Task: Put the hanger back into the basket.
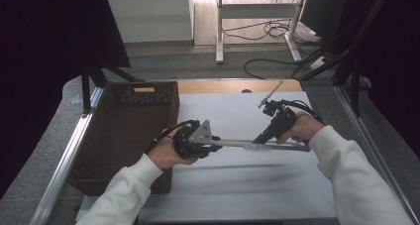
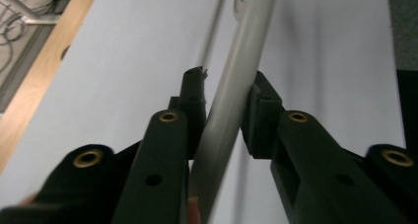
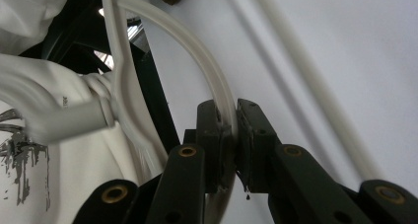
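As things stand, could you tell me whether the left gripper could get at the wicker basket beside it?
Probably not yet: the left gripper is shut on the hanger, which the right gripper also clamps. The wicker basket sits right beside that hand, nothing between.

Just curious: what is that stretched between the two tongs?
A white plastic hanger, seen from the high view: the left tongs grip its straight bar, the right tongs its curved part.

Basket (image 1: 124, 136) left on table (image 1: 237, 185); hanger (image 1: 257, 144) right.

Even overhead light, dark vignetted corners — soft shadow on white table (image 1: 237, 185), blurred close-ups
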Demonstrator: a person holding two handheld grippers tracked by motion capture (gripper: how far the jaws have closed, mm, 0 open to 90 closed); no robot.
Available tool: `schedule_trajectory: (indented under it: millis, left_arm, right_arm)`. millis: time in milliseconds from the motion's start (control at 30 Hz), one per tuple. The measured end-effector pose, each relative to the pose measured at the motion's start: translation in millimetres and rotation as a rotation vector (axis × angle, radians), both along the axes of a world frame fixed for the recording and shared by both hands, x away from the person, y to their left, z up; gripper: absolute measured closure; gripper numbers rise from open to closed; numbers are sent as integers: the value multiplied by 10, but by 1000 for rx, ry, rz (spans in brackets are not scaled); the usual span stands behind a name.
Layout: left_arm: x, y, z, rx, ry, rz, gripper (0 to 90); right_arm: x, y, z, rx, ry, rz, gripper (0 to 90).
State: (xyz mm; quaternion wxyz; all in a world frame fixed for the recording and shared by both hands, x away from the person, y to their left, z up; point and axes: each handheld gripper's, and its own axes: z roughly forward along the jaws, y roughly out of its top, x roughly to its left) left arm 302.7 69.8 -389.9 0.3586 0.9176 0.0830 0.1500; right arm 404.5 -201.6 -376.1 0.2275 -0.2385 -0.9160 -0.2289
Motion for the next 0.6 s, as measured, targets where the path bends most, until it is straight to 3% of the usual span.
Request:
schedule_trajectory:
  millis: [67,367,467,500,600]
  left_arm:
    - [3,-8,-10,21,5,-16,766]
    - [-8,-47,-29,31,39,-44,782]
    - [-7,-58,-25,18,50,-55,789]
    - [-4,-52,-15,4,49,-51,791]
    - [6,-39,3,-8,37,-47,794]
  right_arm:
    - [-2,21,-18,-14,1,12,794]
    - [9,11,-19,-26,-20,7,759]
    - [19,2,-6,-17,-43,-7,696]
    - [32,-15,13,-5,-58,-33,619]
    - [46,-44,52,15,-101,-70,535]
